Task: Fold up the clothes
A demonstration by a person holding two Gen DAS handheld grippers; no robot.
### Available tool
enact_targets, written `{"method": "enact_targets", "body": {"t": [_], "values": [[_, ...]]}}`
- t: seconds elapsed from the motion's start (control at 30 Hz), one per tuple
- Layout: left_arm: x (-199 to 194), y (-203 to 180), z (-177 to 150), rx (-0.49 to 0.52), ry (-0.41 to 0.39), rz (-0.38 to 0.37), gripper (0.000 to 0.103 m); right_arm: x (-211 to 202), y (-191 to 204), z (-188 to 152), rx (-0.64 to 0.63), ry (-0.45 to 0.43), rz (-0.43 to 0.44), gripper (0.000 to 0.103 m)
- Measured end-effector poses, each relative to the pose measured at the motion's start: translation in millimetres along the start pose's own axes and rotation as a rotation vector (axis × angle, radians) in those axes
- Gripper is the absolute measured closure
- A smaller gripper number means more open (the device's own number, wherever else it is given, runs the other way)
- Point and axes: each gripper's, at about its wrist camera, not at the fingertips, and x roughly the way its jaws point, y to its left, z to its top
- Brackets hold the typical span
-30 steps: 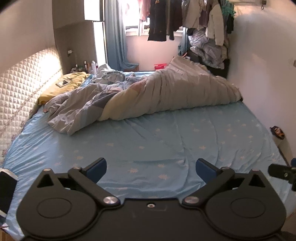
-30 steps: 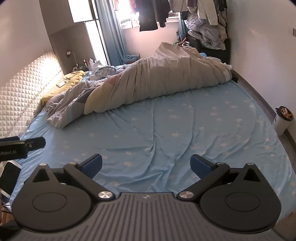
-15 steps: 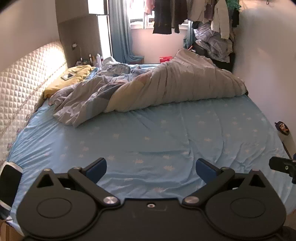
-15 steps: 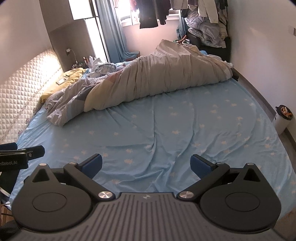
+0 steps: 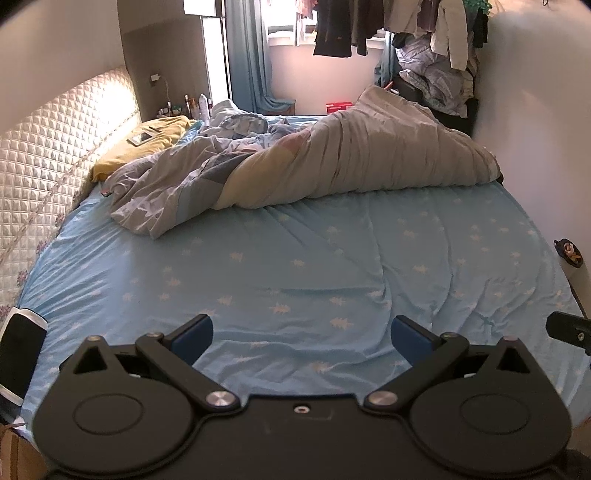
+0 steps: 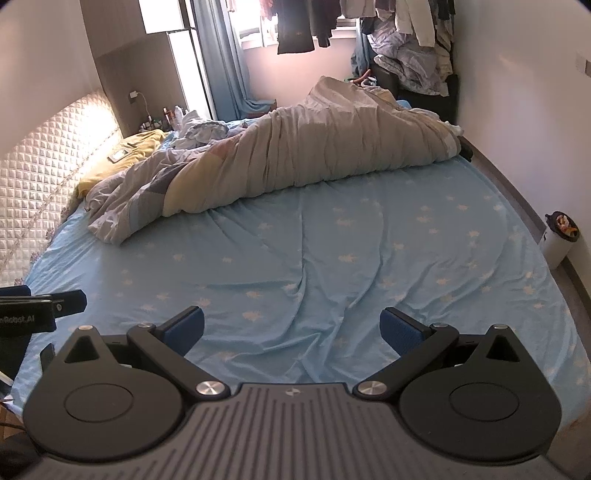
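We find both grippers over near edge of bed (image 5: 461,258), jaws wide apart, nothing held: left gripper (image 5: 301,334), right gripper (image 6: 291,326). No garment within reach. Clothes (image 5: 454,33) hang at far window, well apart, straight ahead past quilt (image 5: 351,162). Quilt's long axis runs across bed. We judge neither gripper clearly nearer; fetching garment comes first.
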Motion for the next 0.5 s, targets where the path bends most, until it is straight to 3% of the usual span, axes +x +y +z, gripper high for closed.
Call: {"method": "enact_targets", "body": {"t": [0.5], "values": [[4.5,-6.7,-2.6,0.001,-0.003,0.017,0.000,5.1,6.5,-2.1,-0.017,-0.004,-0.018,0.000]]}}
